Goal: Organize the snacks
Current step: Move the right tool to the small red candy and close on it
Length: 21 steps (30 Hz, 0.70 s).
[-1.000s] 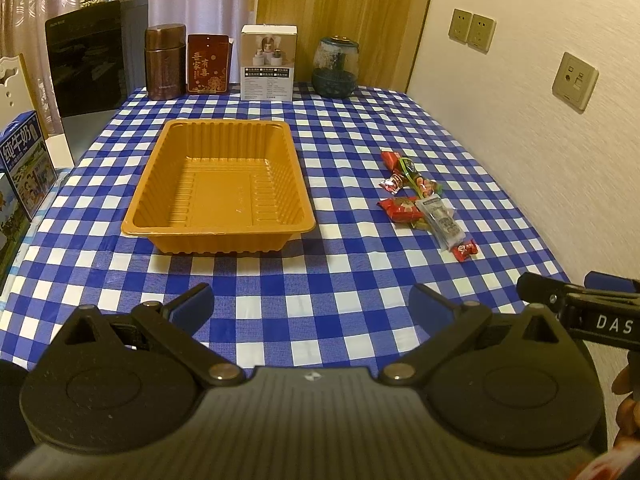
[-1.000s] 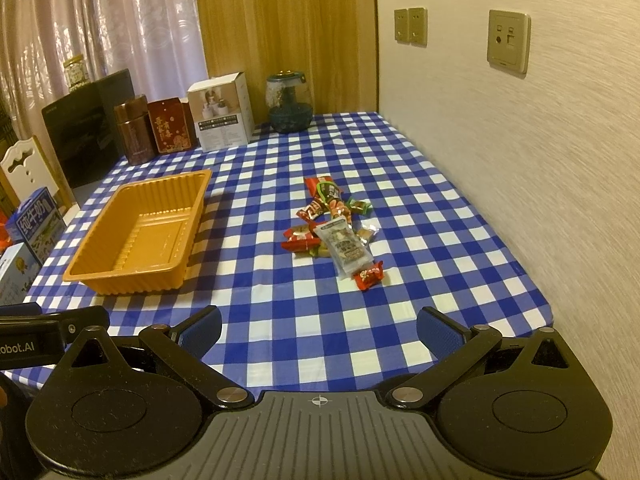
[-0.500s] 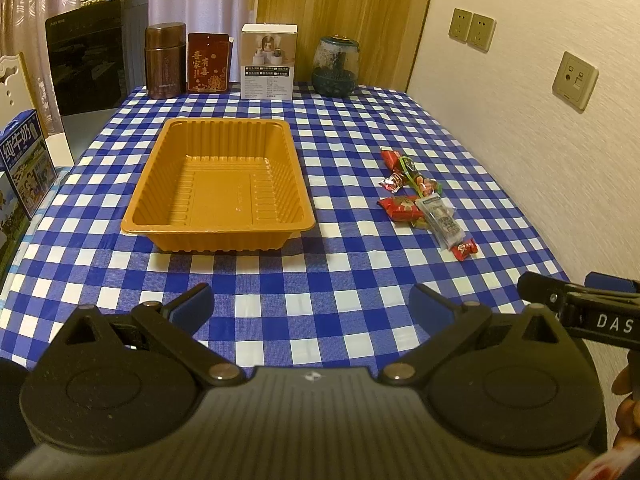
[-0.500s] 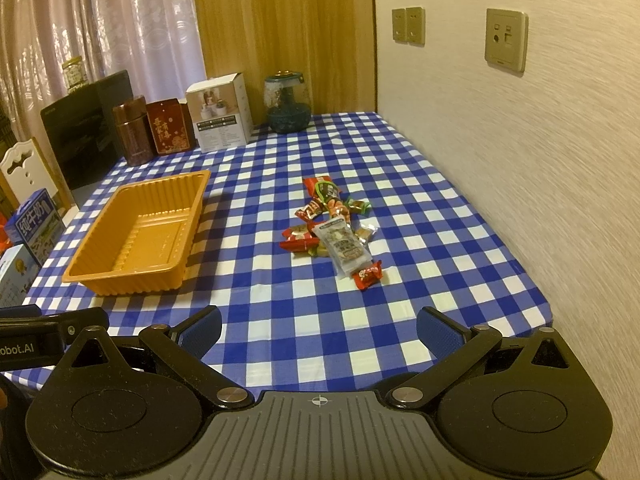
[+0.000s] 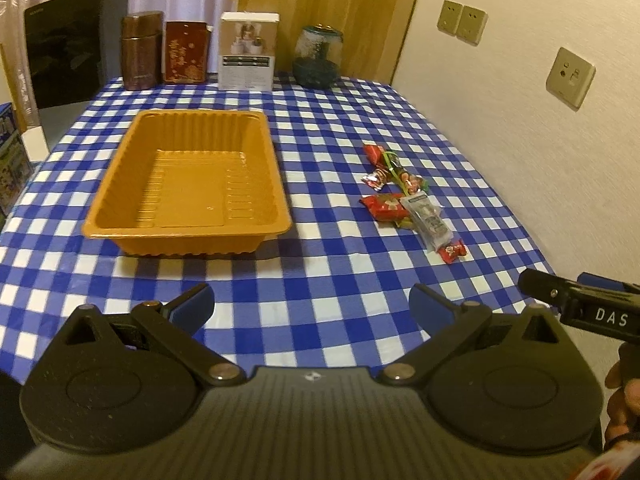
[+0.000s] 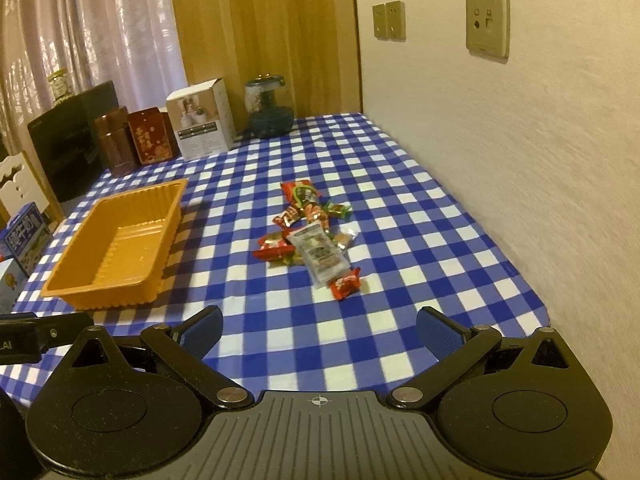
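Note:
An empty orange plastic tray (image 5: 132,220) (image 6: 172,204) sits on the blue-checked tablecloth, left of centre. To its right lies a small heap of wrapped snacks (image 5: 408,200) (image 6: 312,236): red packets, a clear packet (image 6: 320,254) and a small red one (image 6: 346,283) nearest me. My left gripper (image 5: 312,306) hangs open over the table's near edge, in front of the tray, holding nothing. Over the near edge as well, my right gripper (image 6: 320,328) stands open and empty, short of the snack heap. In the left wrist view the right gripper's finger (image 5: 568,300) shows at the right edge.
Along the far edge stand a brown canister (image 5: 142,56), a red tin (image 5: 186,52), a white box (image 5: 248,52) and a glass jar (image 5: 318,58). A black panel (image 5: 64,48) is at the far left. A wall (image 6: 520,140) with sockets runs along the table's right side.
Both grippers have moved slightly forward and closer to the table; the tray and snacks look a little nearer. Nothing on the table has shifted and the jaws stay apart.

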Each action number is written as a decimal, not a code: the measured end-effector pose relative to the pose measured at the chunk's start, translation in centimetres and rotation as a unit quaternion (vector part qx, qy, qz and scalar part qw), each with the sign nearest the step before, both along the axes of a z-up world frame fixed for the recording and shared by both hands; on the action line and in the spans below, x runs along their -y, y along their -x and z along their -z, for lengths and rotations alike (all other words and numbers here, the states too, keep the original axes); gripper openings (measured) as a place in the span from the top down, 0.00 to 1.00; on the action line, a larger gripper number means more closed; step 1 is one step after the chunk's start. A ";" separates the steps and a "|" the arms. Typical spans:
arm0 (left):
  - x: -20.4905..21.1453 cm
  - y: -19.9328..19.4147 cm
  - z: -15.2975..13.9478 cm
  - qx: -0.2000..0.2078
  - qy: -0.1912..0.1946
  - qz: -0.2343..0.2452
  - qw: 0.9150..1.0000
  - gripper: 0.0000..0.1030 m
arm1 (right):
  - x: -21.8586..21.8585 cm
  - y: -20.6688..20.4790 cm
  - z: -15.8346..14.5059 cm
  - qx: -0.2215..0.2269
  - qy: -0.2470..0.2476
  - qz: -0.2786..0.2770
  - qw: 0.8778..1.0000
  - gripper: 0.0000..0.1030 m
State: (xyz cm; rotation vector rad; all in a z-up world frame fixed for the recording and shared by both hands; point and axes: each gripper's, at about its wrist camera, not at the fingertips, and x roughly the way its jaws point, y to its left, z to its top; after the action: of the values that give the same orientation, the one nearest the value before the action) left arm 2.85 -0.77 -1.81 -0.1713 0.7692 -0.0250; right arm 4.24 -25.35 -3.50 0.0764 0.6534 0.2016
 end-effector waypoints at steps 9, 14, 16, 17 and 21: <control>2.3 -4.8 1.2 -0.003 -0.005 0.032 0.999 0.00 | 2.4 -4.5 1.7 0.002 0.003 -0.018 1.000 0.16; 3.6 -7.9 1.8 0.004 -0.017 0.053 0.998 0.01 | 3.0 -7.3 2.9 -0.012 0.003 -0.039 0.999 0.25; 4.1 -9.0 2.1 0.004 -0.021 0.060 0.998 0.04 | 3.1 -8.4 3.5 -0.020 0.003 -0.050 0.999 0.30; 4.3 -9.5 2.2 0.004 -0.021 0.064 0.998 0.07 | 3.1 -8.9 3.8 -0.024 0.005 -0.056 0.998 0.34; 5.0 -11.0 2.8 0.002 -0.024 0.076 0.997 0.10 | 3.0 -11.0 4.8 -0.044 0.011 -0.088 0.995 0.41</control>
State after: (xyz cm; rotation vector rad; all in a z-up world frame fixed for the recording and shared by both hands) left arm 13.89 -5.77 -4.64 -0.0661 0.7762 -0.1503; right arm 15.23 -28.32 -8.30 0.0070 0.7503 0.3623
